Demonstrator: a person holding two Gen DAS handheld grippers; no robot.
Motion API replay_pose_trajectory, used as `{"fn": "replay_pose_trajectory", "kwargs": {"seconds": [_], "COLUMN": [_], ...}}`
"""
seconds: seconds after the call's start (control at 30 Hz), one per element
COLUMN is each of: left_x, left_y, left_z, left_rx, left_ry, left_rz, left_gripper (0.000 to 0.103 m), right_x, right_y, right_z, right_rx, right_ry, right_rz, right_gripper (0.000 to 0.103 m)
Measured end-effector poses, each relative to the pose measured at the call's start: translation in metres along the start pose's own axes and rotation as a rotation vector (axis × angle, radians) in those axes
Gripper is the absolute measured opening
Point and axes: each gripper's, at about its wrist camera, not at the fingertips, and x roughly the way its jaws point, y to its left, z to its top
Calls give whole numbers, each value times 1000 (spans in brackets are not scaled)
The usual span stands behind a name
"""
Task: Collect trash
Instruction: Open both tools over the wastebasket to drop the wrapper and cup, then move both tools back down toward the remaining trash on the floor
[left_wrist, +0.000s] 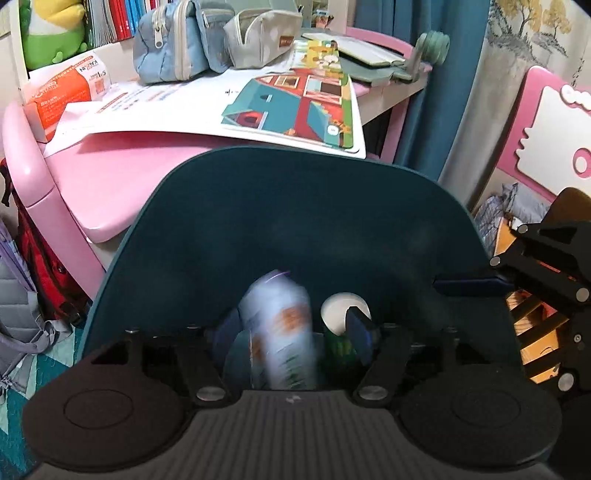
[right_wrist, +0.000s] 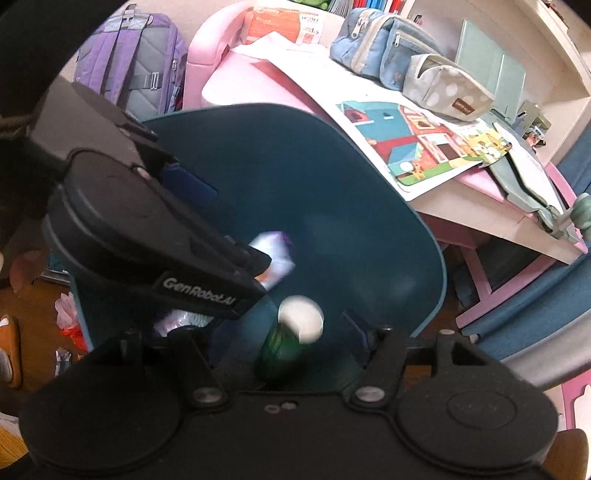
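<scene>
A dark teal bin lid (left_wrist: 303, 229) stands raised over the bin, seen also in the right wrist view (right_wrist: 295, 177). In the left wrist view a pale blue can (left_wrist: 280, 328) is blurred between my left gripper's (left_wrist: 291, 332) open fingers, apparently loose and dropping. A green can with a white top (left_wrist: 341, 328) sits to its right. In the right wrist view that green can (right_wrist: 291, 336) is blurred between my right gripper's (right_wrist: 280, 332) spread fingers, apparently loose too. The left gripper's body (right_wrist: 147, 229) crosses this view, with the pale can (right_wrist: 275, 258) beyond it.
A pink desk (left_wrist: 110, 184) behind the bin holds a picture board (left_wrist: 295, 107), pencil cases (left_wrist: 177, 40) and an orange tissue pack (left_wrist: 62, 92). A purple backpack (right_wrist: 133, 59) leans at the left. Blue curtain (left_wrist: 417, 110) at the right. Loose wrappers lie on the floor (right_wrist: 68, 317).
</scene>
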Motion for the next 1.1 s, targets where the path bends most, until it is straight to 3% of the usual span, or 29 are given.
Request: {"fn": "replay_pose_trajectory", "kwargs": {"seconds": [0.13,0.57,0.9,1.1], "left_x": [-17,-110,-197,-230], "left_y": [2,22,50,82], "left_z": [-1,-33,-84,-131], "left_rx": [-13,-46,-57,-111], "left_ry": [-29,-144,-233,-253], "left_rz": [5,31,79,127], "left_gripper": [68,68,68,70], "right_x": [-17,-88,-131,-131], "right_y": [1,34,90,143], "right_z": [3,7,14,11], "right_rx": [17,29,-19,-54], "right_ry": [-32,-146,-229,-259], "right_rz": [-3,-10,44,144], "right_gripper": [68,72,74,78]}}
